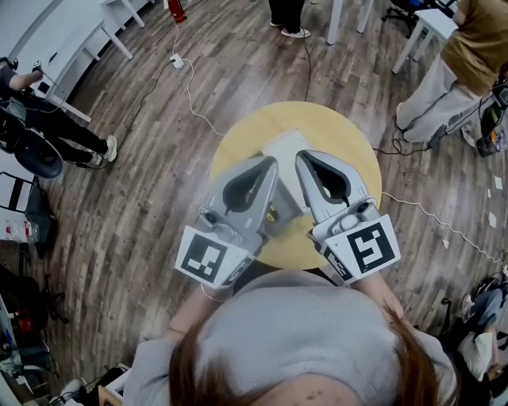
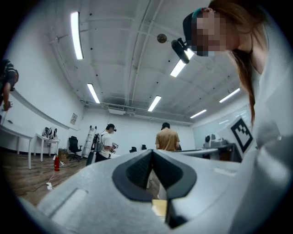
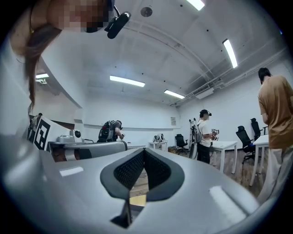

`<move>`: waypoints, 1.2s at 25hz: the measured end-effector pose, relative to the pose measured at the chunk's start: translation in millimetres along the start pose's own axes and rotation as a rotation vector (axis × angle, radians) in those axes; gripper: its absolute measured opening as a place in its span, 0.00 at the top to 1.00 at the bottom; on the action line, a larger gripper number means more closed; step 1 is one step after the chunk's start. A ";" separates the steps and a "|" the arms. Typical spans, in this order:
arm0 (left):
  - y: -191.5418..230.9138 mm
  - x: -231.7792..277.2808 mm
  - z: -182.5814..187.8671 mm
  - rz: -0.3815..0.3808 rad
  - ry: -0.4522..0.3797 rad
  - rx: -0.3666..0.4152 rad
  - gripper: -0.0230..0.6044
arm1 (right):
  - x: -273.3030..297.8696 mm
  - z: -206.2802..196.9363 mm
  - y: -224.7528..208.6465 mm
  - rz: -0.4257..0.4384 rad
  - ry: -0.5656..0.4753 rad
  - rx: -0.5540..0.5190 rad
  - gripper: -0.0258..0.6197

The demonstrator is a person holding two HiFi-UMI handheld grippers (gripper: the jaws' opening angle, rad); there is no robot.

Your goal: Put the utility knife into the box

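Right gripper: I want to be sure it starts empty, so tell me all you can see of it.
The right gripper has a smooth grey, plastic-looking shell and black ribbed pads lining its two jaws. The jaws are shut, tips meeting, nothing between them. A cube with black-and-white square markers sits at its rear. It hangs over the round yellow table, close beside the left gripper.

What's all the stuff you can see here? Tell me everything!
Table: one, yellow, round, on the wooden floor.
Box: one, white, on the table's far side.
Cable: one, white, across the floor beyond the table.
Person in tan top: one, far right, by a white desk.
Left gripper: one, grey, shut, over the table.
Right gripper: one, grey, shut, beside the left one.
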State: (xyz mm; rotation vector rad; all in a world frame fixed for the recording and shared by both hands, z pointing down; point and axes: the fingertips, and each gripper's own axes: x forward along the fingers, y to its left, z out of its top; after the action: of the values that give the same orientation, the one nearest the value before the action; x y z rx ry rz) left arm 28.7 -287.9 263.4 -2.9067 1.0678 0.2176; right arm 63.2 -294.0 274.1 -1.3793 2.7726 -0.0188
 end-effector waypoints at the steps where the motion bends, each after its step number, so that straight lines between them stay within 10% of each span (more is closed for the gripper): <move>1: -2.7 -2.0 -0.1 0.004 -0.005 0.005 0.96 | -4.2 1.7 1.7 0.008 -0.010 -0.001 0.96; 15: -61.0 -57.4 5.6 -0.042 -0.026 0.000 0.96 | -85.6 31.2 41.3 -0.063 -0.151 -0.004 0.96; 30: -145.1 -207.5 33.3 -0.107 -0.015 -0.021 0.96 | -189.5 20.1 193.9 -0.175 -0.137 0.047 0.96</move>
State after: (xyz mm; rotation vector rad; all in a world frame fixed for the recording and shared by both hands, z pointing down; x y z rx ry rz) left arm -37.8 -41.4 258.5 -2.9651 0.9096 0.2476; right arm 23.8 -25.7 254.7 -1.5449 2.5187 0.0045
